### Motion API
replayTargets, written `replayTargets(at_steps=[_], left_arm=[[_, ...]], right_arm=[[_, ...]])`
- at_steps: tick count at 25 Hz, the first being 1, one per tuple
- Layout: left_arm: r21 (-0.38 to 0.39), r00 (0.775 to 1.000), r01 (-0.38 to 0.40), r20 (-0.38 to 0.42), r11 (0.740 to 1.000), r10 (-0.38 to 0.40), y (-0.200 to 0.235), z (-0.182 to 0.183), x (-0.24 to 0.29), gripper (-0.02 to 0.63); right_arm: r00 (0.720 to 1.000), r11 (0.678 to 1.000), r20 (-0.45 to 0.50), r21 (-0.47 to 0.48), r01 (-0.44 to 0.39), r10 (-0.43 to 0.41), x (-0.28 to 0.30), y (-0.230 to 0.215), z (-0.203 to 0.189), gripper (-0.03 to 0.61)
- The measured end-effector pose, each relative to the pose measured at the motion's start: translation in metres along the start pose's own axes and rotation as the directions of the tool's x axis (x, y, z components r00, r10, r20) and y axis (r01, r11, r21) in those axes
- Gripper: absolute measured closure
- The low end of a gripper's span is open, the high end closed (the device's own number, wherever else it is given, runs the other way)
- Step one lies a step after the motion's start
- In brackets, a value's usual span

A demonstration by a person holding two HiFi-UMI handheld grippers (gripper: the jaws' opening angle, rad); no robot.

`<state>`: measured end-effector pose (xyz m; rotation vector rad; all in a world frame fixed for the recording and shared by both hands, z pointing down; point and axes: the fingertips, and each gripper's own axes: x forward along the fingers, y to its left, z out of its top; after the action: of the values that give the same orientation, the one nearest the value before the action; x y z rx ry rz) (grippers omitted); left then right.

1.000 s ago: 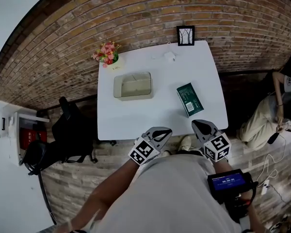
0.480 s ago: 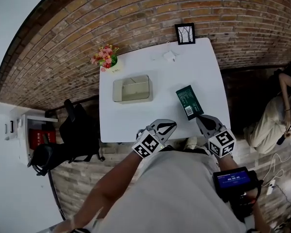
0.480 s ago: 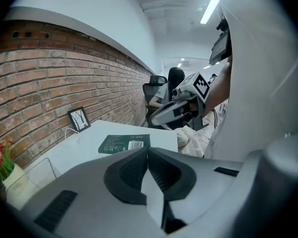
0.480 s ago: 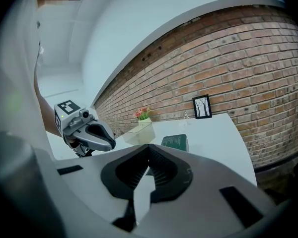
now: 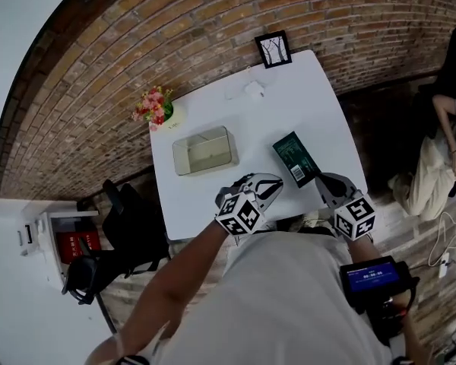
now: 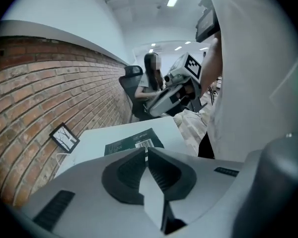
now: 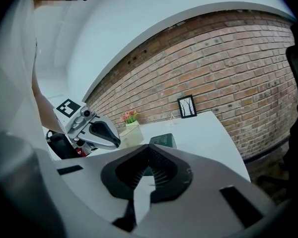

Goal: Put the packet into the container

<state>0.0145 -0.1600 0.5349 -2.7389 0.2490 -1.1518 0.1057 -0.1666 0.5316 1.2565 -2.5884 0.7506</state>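
A dark green packet [image 5: 295, 158] lies flat on the white table [image 5: 319, 105], near its front right. The clear rectangular container [image 5: 205, 150] stands left of it, with nothing visible inside. My left gripper [image 5: 277, 181] hovers at the table's near edge, just left of the packet, jaws shut and empty. My right gripper [image 5: 323, 179] sits at the packet's near end, also shut with nothing in it. The left gripper view has the packet [image 6: 134, 142] just past the closed tips of the left gripper [image 6: 146, 150]. In the right gripper view the packet [image 7: 163, 140] lies beyond the right gripper [image 7: 148, 148].
A flower pot [image 5: 155, 106] stands at the table's far left corner. A framed picture [image 5: 272, 49] leans against the brick wall, with a small white item [image 5: 252, 90] near it. A black chair [image 5: 129, 226] is left of the table, and a seated person [image 5: 441, 166] is at right.
Both grippers have moved forward from the table's near edge to beside the packet. The left one has rolled. The head view has swung, so the table sits tilted.
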Motion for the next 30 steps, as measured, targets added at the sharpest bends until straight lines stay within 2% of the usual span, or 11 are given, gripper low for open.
replayTargets(at_steps=[3, 6, 9, 13, 16, 17, 19, 20, 25, 30], left_arm=[[0.101, 0.998, 0.061, -0.036, 0.993, -0.058, 0.004, 0.0, 0.01, 0.6], [0.209, 0.993, 0.112, -0.068, 0.971, -0.1, 0.007, -0.002, 0.018, 0.598], [0.334, 0.985, 0.164, -0.108, 0.928, -0.135, 0.009, -0.008, 0.024, 0.569], [0.468, 0.968, 0.245, -0.172, 0.849, -0.185, 0.012, -0.008, 0.038, 0.512], [0.539, 0.944, 0.327, -0.222, 0.776, -0.243, 0.01, -0.002, 0.052, 0.457], [0.559, 0.931, 0.363, -0.248, 0.746, -0.267, 0.007, -0.002, 0.056, 0.422], [0.6, 0.905, 0.423, -0.309, 0.679, -0.291, 0.007, -0.007, 0.061, 0.307], [0.621, 0.894, 0.446, -0.339, 0.645, -0.292, 0.01, -0.01, 0.062, 0.285], [0.681, 0.835, 0.551, -0.455, 0.482, -0.31, 0.009, -0.015, 0.078, 0.236], [0.679, 0.768, 0.64, -0.55, 0.361, -0.328, 0.004, -0.028, 0.091, 0.222]], right_arm=[[0.999, 0.999, 0.01, 0.029, 0.037, -0.037, -0.001, -0.003, -0.001, 0.569], [0.997, 0.996, 0.023, 0.049, 0.079, -0.08, -0.001, -0.005, -0.002, 0.569], [0.991, 0.99, 0.049, 0.072, 0.121, -0.124, 0.0, -0.003, -0.004, 0.569], [0.983, 0.981, 0.064, 0.102, 0.166, -0.173, -0.007, -0.007, -0.007, 0.569], [0.976, 0.971, 0.058, 0.13, 0.203, -0.211, -0.021, -0.015, -0.009, 0.569], [0.973, 0.967, 0.056, 0.137, 0.217, -0.226, -0.027, -0.016, -0.01, 0.569], [0.967, 0.962, 0.067, 0.143, 0.235, -0.246, -0.031, -0.016, -0.013, 0.569], [0.965, 0.96, 0.077, 0.145, 0.238, -0.251, -0.03, -0.016, -0.013, 0.569], [0.955, 0.946, 0.081, 0.184, 0.267, -0.285, -0.041, -0.02, -0.022, 0.569], [0.945, 0.932, 0.074, 0.211, 0.296, -0.317, -0.049, -0.025, -0.029, 0.569]])
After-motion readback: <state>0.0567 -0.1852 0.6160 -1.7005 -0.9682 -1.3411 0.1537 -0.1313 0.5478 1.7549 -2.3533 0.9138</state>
